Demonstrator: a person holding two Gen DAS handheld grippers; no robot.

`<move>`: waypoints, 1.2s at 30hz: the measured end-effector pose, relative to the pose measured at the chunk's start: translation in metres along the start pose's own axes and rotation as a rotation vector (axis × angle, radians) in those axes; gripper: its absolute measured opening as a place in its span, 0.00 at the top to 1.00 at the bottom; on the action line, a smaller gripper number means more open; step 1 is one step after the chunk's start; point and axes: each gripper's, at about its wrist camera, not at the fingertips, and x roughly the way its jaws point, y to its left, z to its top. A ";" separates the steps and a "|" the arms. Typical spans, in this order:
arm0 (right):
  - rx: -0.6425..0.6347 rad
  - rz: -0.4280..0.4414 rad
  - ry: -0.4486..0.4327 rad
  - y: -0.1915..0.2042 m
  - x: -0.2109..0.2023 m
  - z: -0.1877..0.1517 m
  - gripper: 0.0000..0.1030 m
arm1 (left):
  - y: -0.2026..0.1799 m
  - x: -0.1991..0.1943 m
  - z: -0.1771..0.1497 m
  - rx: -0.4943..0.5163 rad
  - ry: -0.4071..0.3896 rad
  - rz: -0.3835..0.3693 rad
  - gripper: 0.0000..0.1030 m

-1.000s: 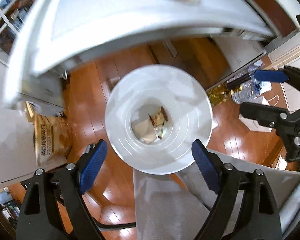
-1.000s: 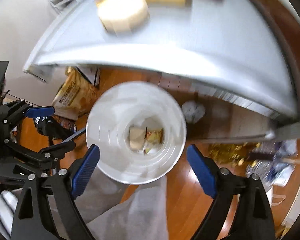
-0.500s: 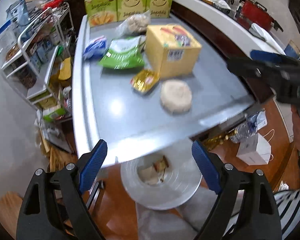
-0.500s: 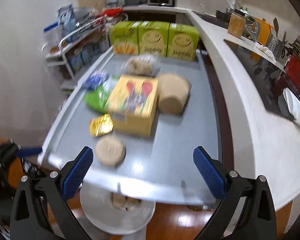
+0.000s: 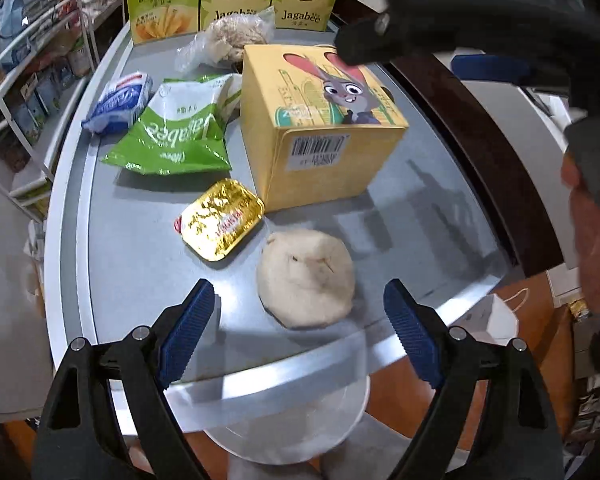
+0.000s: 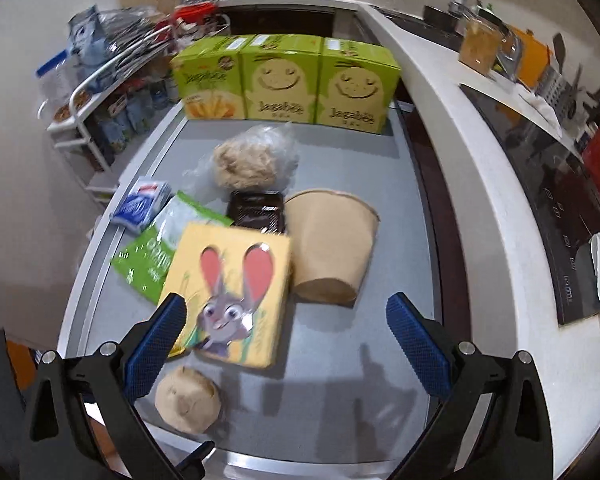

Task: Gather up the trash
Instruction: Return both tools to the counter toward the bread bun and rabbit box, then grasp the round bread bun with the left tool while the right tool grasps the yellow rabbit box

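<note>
My left gripper [image 5: 300,332] hangs open and empty over the near edge of the grey table [image 5: 140,280]. A beige round lid [image 5: 306,278] lies just ahead between its fingers, untouched. A crumpled gold foil tray [image 5: 220,218] sits left of the lid. The white bin [image 5: 296,428] shows below the table edge. My right gripper [image 6: 284,340] is wide open and empty above the yellow rabbit box [image 6: 228,292]. A brown paper cup [image 6: 332,244] lies on its side beside that box. The beige lid [image 6: 188,400] is at the lower left in the right wrist view.
On the table lie a green snack bag [image 5: 176,132], a blue-white packet [image 5: 120,102], a clear bag of crumbs [image 6: 252,160], a dark tray [image 6: 256,208] and three green boxes [image 6: 284,84]. A wire rack [image 6: 100,92] stands left. A white counter with a cooktop [image 6: 540,200] runs right.
Both grippers rose from over the white bin and tilted up over the table, so the bin slid under the table edge. The right jaws spread a little wider.
</note>
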 end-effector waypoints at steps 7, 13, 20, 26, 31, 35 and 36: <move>0.041 0.001 0.006 -0.015 0.001 0.002 0.05 | -0.007 0.018 -0.001 0.084 0.006 0.085 0.25; 0.033 0.036 0.012 0.000 0.008 0.004 0.05 | 0.021 0.014 -0.001 0.042 0.001 0.138 0.28; 0.000 0.030 0.042 0.036 0.026 0.012 0.05 | 0.068 0.006 0.006 -0.057 -0.011 0.180 0.28; 0.025 0.034 0.116 0.045 0.049 0.012 0.05 | 0.068 -0.002 0.007 -0.031 -0.024 0.151 0.16; 0.045 0.032 0.118 0.038 0.051 0.007 0.05 | 0.059 0.002 0.008 0.023 -0.036 0.160 0.16; 0.056 0.052 0.127 0.036 0.054 0.005 0.05 | 0.058 0.009 0.010 0.018 -0.019 0.144 0.17; 0.060 0.061 0.129 0.036 0.055 0.005 0.05 | 0.058 0.009 0.010 0.017 -0.019 0.145 0.18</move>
